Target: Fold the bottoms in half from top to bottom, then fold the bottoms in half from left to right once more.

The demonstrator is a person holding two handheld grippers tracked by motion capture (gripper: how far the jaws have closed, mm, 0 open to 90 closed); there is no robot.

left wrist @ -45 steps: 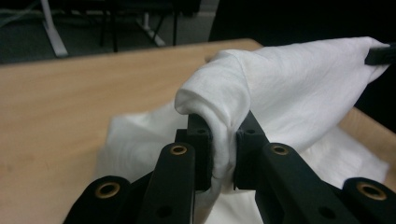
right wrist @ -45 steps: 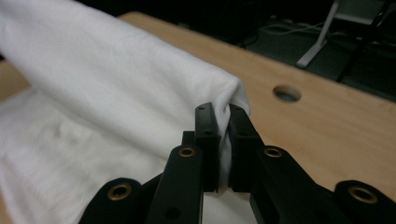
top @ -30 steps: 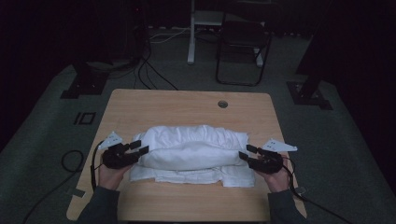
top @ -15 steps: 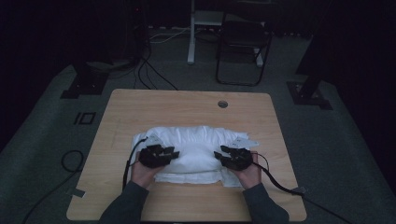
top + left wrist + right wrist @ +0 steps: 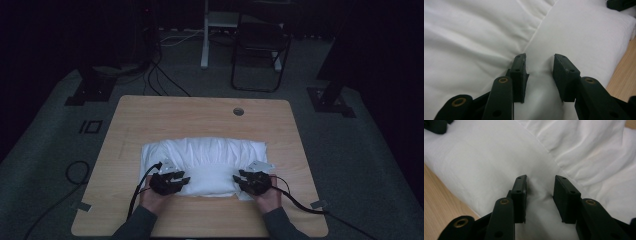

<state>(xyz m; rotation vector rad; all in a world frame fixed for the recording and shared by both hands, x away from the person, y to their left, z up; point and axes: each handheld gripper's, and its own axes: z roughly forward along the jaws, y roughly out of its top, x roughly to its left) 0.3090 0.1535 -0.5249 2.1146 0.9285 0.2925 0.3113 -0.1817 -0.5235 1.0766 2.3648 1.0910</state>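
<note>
The left hand-held gripper and the right hand-held gripper are black, each trailing a black cable. Their jaws are flat, blocky black pads on thick arms with brass-coloured pivot rings and small screw holes. The person's sleeves are dark grey.

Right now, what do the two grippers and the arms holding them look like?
Both the left gripper and the right gripper are black, with two flat, blocky jaws on hinged links with brass-coloured pivot rings. Each carries a pale three-cornered plate on top and trails a black cable over the table edge. The person wears dark grey long sleeves.
</note>
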